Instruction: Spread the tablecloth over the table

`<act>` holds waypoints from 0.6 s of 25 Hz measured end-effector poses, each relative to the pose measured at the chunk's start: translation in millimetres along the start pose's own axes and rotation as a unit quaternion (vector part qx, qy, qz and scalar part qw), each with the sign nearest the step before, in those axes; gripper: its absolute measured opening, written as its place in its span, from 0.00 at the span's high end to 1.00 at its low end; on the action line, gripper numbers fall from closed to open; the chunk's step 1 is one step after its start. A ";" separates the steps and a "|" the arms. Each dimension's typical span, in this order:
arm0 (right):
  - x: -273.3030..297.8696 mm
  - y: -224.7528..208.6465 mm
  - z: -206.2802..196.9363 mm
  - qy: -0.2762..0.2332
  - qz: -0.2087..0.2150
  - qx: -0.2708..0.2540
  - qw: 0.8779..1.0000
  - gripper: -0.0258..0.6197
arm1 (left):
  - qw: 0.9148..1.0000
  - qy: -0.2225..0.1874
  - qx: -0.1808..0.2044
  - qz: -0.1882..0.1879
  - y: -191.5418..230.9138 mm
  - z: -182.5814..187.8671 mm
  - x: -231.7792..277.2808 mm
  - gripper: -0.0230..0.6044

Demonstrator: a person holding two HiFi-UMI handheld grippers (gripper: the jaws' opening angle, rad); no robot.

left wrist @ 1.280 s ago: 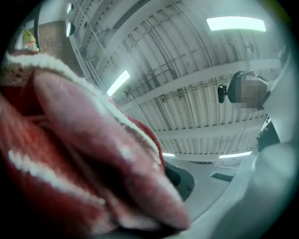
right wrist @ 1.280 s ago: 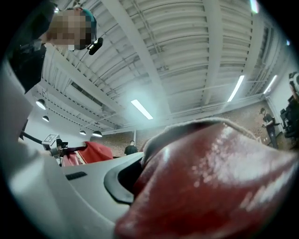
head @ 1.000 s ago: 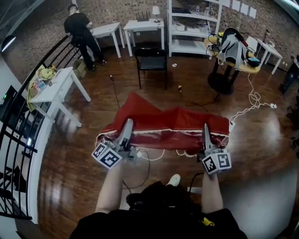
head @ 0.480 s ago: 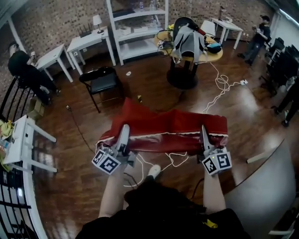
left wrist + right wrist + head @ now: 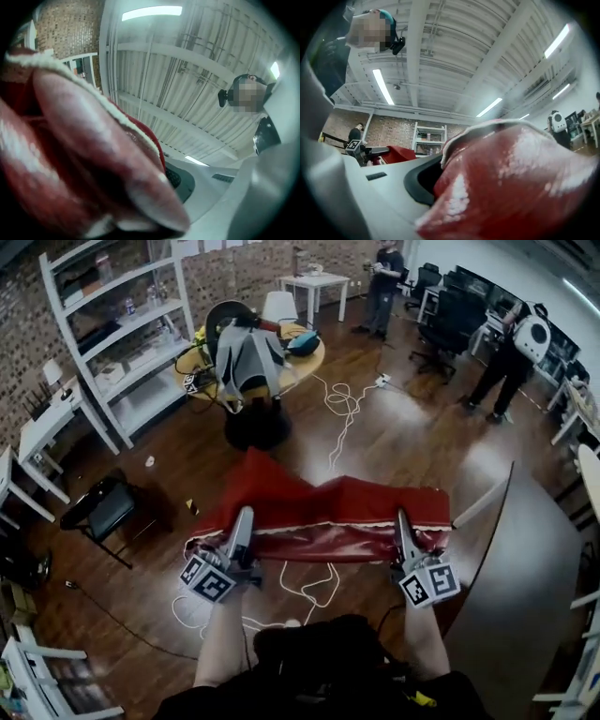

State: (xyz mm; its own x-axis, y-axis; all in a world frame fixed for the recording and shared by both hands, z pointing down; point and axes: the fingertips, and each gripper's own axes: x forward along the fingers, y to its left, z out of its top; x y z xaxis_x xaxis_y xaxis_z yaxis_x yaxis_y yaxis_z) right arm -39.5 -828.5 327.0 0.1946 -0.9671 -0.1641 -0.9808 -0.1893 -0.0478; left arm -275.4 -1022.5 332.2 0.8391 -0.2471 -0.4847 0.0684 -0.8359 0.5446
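Brick-walled workroom w/ dark wood floor [image 5: 412,442]: white shelf unit [image 5: 122,343] at 10 o'clock, round surface [image 5: 314,357] at 12 w/ a grey garment [image 5: 246,357] heaped on it, black chair [image 5: 105,512] at 9. A standing person [image 5: 382,282] is far off at 1 and a 2nd person [image 5: 506,357] at 2. White cable [image 5: 342,404] snakes over the floor from 12 toward the middle. Grey surface [image 5: 530,587] w/ a curved edge fills the 4 o'clock corner. Red tablecloth [image 5: 328,512], white-trimmed, is held up over the floor at centre, stretched betw. the 2 tools; its right end sits near the grey surface's edge but is not laid on it. Left tool [image 5: 243,514] is clenched on the cloth's near edge at the left end. In the left gripper view, red cloth w/ white trim is bunched over the jaws and fills the frame from 6 to 11 o'clock. Right tool [image 5: 401,515] is clenched on the near edge at the right end. In the right gripper view, glossy red cloth covers the 3 to 6 o'clock part. The cloth's far side rises in a peaked fold toward 12, left of centre. Both tools point toward 12, marker cubes at their 6 o'clock ends.
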 end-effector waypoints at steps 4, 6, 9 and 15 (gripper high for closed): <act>-11.9 -64.1 -10.1 0.008 -0.063 -0.013 0.998 0.91 | 0.997 0.058 -0.024 -0.036 20.2 -55.9 74.9 0.94; -17.8 -106.0 -9.8 0.006 -0.089 -0.010 0.996 0.91 | 0.995 0.073 -0.039 -0.051 20.4 -84.8 116.0 0.94; -21.3 -184.5 -7.8 -0.013 -0.122 -0.001 0.992 0.91 | 0.992 0.089 -0.052 -0.074 15.7 -135.8 181.2 0.94; -36.8 -349.7 21.7 -0.054 -0.165 -0.014 0.985 0.91 | 0.986 0.099 -0.063 -0.116 -14.0 -233.2 332.3 0.94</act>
State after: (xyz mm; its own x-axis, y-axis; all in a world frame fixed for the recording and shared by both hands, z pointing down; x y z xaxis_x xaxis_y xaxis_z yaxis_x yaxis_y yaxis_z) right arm 296.7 -723.1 328.3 0.5014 -0.8288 -0.2485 -0.8638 -0.4961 -0.0883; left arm 128.4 -978.6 323.2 0.8816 0.0546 -0.4688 0.3262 -0.7884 0.5216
